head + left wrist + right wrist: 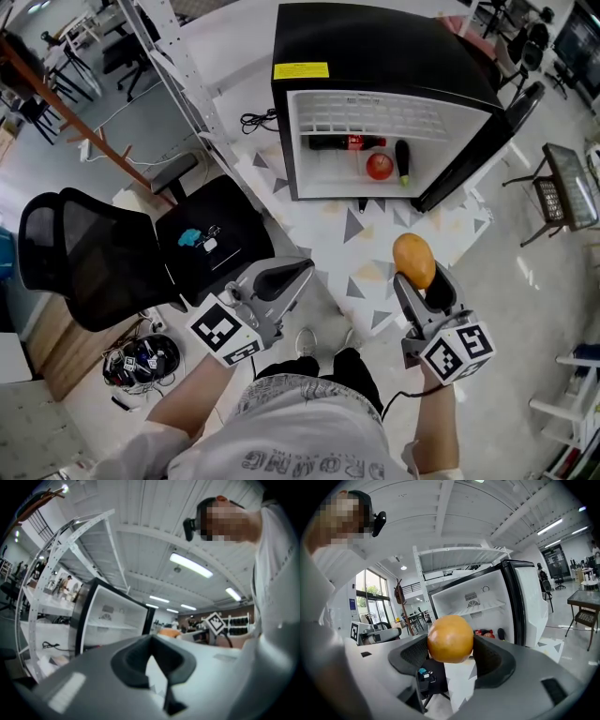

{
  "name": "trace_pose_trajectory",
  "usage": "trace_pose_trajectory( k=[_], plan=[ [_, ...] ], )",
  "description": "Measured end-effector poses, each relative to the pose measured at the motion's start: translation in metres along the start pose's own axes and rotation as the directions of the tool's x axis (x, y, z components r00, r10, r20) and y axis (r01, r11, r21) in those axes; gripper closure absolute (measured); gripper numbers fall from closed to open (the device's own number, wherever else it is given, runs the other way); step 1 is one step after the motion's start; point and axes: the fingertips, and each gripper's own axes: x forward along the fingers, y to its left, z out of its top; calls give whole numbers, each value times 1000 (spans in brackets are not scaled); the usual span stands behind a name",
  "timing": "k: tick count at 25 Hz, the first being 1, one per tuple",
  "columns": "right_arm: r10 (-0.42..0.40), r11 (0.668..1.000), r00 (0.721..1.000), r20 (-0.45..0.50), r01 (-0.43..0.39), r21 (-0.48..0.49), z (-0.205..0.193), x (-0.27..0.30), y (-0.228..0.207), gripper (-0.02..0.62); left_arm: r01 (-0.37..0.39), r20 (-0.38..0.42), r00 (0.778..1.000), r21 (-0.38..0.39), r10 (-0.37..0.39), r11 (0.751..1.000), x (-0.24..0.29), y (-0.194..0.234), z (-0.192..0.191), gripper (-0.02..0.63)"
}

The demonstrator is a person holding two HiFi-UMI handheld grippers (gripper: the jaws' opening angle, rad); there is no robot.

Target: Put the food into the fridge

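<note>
Nearest you, low on the left, your left gripper [298, 269] has its jaws pressed together with nothing between them, and its own view [151, 641] shows the same bare pads. It points across the floor beside the black office chair [89, 253]. To the right, your right gripper [420, 281] is clamped on a smooth orange-yellow fruit [413, 255], oval like a mango. The pads press on its two flanks [450, 638] and most of it stands proud of the fingertips. Its long axis runs along the jaws, so the free end leads. The mini fridge [394, 47] stands on the floor ahead of this gripper and slightly to its left, well apart from it, with its door [523, 105] swung out to the right. On the fridge's floor, from left to right, lie a cola bottle [345, 142], a red apple [379, 166] and a dark, slender vegetable [402, 161]. The barest patch looks to be at the lower left, in front of the bottle. Your right gripper is the better placed, so carry the fruit forward and a little left.
</note>
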Motion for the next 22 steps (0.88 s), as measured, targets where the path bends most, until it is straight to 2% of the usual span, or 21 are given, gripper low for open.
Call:
trace_pose_trajectory(
  k=[5, 22],
  plan=[
    [5, 1000, 1000, 17, -5, -23, 16, 18, -19, 305, -12, -2, 1000, 4, 12, 1000, 15, 9, 0, 598],
    [47, 995, 997, 65, -41, -93, 70, 93, -92, 305, -123, -27, 992, 9, 123, 992, 74, 32, 0, 598]
  ],
)
